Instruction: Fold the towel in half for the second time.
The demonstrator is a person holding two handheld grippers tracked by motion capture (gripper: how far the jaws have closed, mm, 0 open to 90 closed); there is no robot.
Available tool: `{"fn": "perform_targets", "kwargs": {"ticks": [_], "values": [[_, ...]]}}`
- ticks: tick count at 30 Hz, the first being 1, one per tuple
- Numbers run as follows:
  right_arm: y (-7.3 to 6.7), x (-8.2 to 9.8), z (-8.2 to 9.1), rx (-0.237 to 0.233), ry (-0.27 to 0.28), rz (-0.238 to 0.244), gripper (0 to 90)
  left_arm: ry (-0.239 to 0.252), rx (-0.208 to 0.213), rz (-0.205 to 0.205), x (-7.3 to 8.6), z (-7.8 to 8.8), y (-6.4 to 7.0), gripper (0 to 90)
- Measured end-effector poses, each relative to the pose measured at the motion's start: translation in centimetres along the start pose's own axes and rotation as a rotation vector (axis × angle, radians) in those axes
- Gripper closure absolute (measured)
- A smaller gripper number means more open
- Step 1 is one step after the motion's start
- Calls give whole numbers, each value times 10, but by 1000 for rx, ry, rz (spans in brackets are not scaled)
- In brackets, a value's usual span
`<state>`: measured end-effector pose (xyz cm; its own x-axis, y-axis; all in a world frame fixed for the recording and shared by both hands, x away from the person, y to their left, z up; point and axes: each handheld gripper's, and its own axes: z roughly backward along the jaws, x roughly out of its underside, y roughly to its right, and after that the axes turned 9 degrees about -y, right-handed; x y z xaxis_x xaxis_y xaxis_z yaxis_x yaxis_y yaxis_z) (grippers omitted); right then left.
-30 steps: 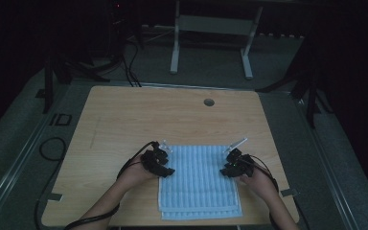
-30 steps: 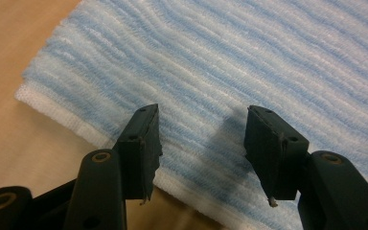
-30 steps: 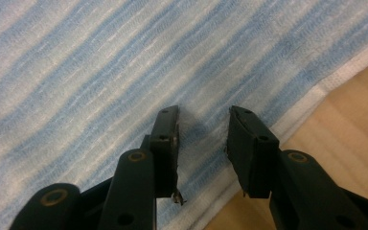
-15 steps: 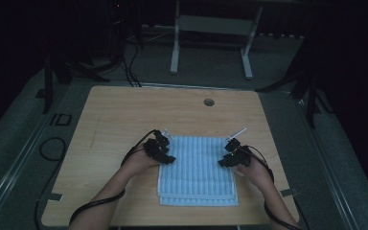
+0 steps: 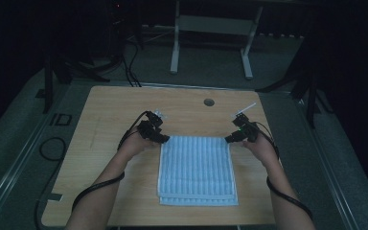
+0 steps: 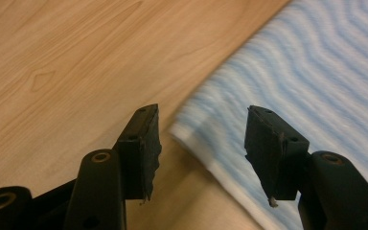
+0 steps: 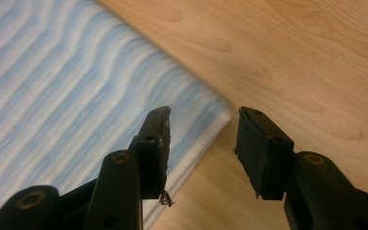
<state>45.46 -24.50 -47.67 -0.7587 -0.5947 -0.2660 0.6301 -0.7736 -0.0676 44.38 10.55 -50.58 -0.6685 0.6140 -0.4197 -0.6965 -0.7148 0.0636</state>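
Towel folded on table; tool views show corners btwn open jaws.

A folded blue-and-white striped towel lies flat on the wooden table's near middle.

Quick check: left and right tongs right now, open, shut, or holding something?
Left tongs: open, holding nothing, over the far left corner of the folded blue striped towel.
Right tongs: open, just been opening, nothing between them.

pale blue striped towel on a light wooden table

the towel is marked with fine light blue and white stripes and a whitish edge; the table is patterned with tan wood grain; the grippers' pads are black.
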Motion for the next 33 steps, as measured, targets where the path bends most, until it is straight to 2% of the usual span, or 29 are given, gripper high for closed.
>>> {"fn": "perform_targets", "kwargs": {"ticks": [3,5,7,12,13,14,15,16,17,19,20,23,27,31,33], "values": [[10,-10,-12,-28,-35,-39,533,-5,22,24,-3,-9,-7,462],[14,-14,-21,-38,-53,-53,531,-18,6,24,-6,-15,-9,463],[16,-17,-29,-42,-74,-64,531,-25,18,35,-9,-19,-10,474],[21,-19,-46,-50,-118,-79,552,-73,25,18,-13,-32,-8,537],[22,-19,-48,-56,-124,-78,567,-82,27,6,-13,-34,-7,542],[22,-19,-48,-61,-112,-73,604,-77,22,-1,-12,-34,-6,581],[22,-19,-48,-63,-112,-71,641,-73,35,3,-12,-35,-6,615],[22,-19,-48,-65,-115,-67,712,-72,49,1,-12,-35,-6,694],[21,-20,-48,-68,-120,-65,780,-73,43,-2,-13,-34,-5,746],[20,-21,-45,-56,-105,-61,845,-59,42,5,-14,-30,-4,844],[18,-21,-43,-42,-95,-55,856,-45,43,10,-15,-27,-4,857],[13,-21,-30,-16,-54,-29,868,-10,50,5,-14,-13,-3,863],[3,-16,-8,5,9,13,869,63,73,-2,-5,11,-1,868],[-9,1,15,10,72,65,869,129,103,-29,9,35,7,868],[-16,13,24,8,103,87,869,160,112,-54,17,46,16,868]]}}
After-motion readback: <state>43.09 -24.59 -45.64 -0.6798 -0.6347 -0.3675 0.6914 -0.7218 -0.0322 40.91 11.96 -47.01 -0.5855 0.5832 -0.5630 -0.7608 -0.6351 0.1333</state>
